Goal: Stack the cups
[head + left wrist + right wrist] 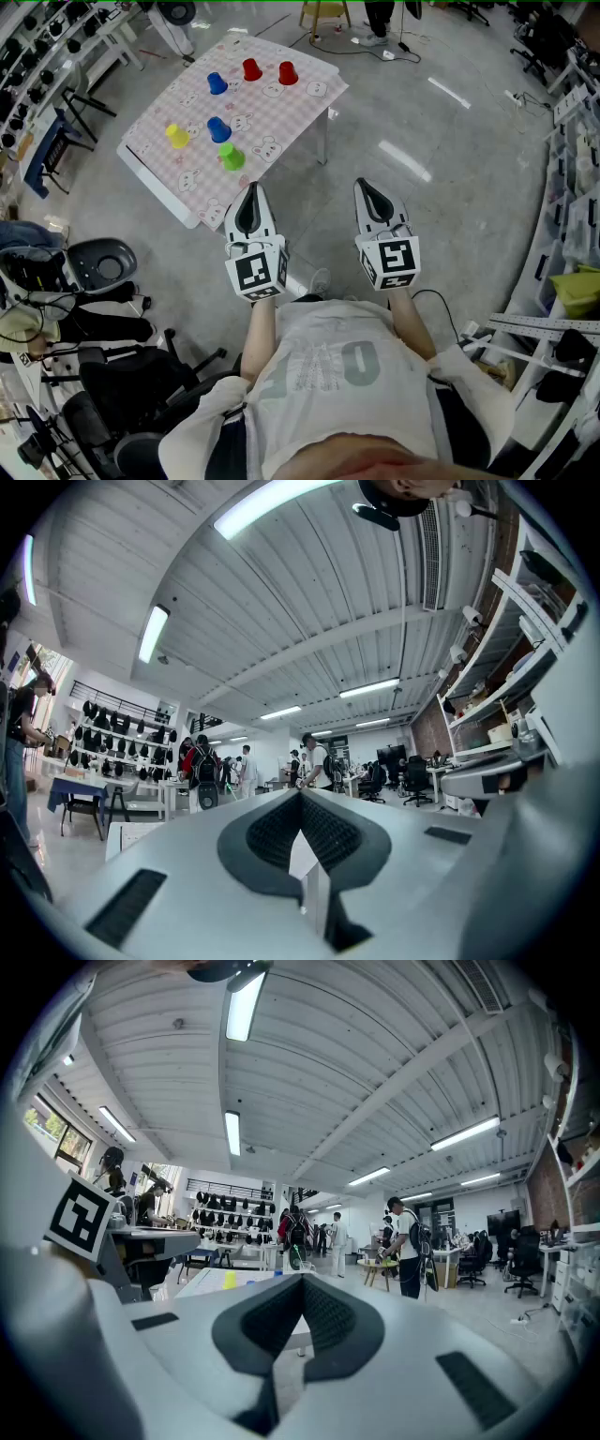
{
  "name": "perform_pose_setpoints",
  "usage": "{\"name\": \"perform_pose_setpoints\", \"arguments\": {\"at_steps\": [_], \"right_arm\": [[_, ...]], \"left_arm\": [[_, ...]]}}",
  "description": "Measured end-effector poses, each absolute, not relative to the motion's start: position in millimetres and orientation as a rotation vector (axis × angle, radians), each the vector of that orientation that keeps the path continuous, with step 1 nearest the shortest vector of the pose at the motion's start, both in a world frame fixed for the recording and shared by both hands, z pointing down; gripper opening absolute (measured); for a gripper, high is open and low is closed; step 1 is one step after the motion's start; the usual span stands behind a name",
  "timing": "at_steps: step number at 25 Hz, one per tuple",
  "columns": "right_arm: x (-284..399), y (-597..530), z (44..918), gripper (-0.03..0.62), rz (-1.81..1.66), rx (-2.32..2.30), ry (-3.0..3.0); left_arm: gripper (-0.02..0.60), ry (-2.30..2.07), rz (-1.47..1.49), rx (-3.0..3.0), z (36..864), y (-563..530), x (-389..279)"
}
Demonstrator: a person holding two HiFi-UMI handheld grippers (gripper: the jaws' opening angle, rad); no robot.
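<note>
Several small cups stand apart on a table with a pink checked cloth (281,122) at the upper left of the head view: two red (251,69) (288,72), two blue (217,82) (218,129), one yellow (176,136) and one green (231,156). My left gripper (251,190) is held level just short of the table's near corner, shut and empty. My right gripper (366,187) is beside it over the bare floor, also shut with nothing in it. In the right gripper view the shut jaws (302,1290) point toward the table, where the yellow cup (230,1280) shows.
Black office chairs (98,267) stand at the left near my legs. Shelving (572,187) lines the right side, and racks (37,66) the far left. A wooden stool (325,14) and cables lie beyond the table. People (405,1241) stand further back in the room.
</note>
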State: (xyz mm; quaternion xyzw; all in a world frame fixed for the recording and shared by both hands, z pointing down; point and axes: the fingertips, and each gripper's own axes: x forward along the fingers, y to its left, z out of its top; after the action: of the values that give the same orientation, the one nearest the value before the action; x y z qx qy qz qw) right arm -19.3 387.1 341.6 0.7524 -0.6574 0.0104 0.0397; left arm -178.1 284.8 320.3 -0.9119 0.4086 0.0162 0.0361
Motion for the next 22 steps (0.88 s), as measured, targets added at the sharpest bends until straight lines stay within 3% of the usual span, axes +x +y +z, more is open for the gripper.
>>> {"name": "perform_pose_setpoints", "arguments": {"at_steps": [22], "right_arm": [[-6, 324, 340, 0.028, 0.081, 2.296, -2.120]], "left_arm": [[0.025, 1.288, 0.109, -2.792, 318, 230, -172]]}}
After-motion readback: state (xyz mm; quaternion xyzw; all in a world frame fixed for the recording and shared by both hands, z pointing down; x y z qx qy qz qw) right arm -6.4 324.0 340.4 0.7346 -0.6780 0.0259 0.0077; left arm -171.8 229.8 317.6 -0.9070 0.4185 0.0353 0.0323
